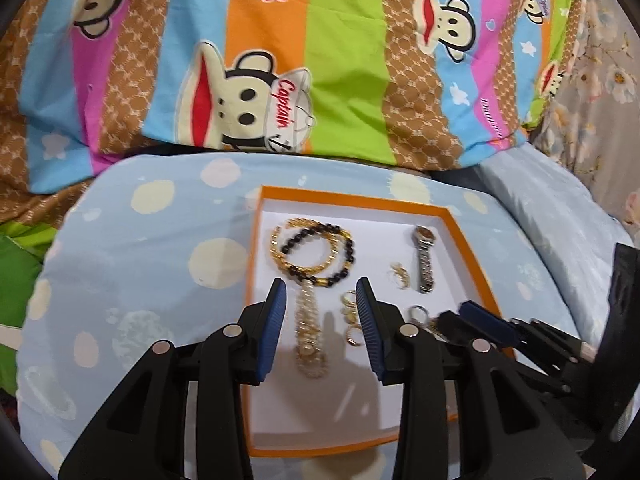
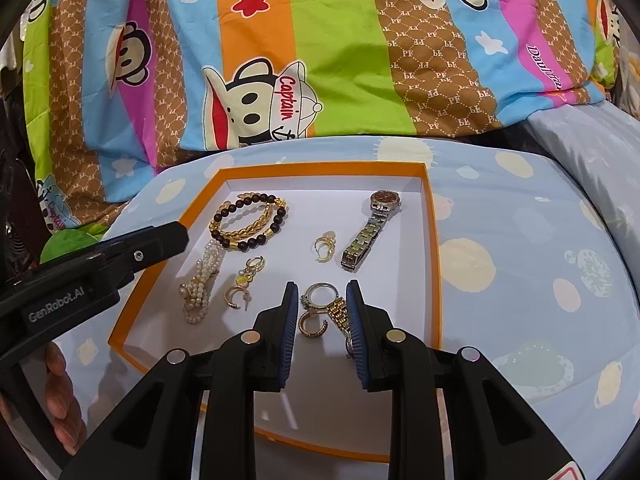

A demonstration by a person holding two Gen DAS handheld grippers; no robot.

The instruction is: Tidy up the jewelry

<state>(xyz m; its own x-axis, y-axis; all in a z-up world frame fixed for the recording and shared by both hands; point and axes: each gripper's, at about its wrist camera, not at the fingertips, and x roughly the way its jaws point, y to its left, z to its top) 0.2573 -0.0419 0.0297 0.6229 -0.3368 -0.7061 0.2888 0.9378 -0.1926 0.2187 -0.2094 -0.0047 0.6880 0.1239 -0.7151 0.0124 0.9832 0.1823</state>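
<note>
Hanging over the orange box (image 1: 472, 248), the left gripper (image 1: 322, 292) has its blue pads apart with nothing pinched — the pearl bracelet (image 1: 308, 332) lies flat on the white floor just under the gap. The right gripper (image 2: 322, 296) is open only a little, and a silver ring (image 2: 318, 294), a gold hoop (image 2: 310, 326) and a small gold chain piece (image 2: 338, 312) lie between its pads; the chain piece sits right by the right pad, but I cannot tell if they touch. Farther back lie the dark bead bracelet (image 2: 250, 222) and gold bangle (image 2: 246, 226) together, small gold earrings (image 2: 324, 246), and a wristwatch (image 2: 370, 230) near the far right corner. The box rests on a blue spotted pillow (image 2: 520, 240).
</note>
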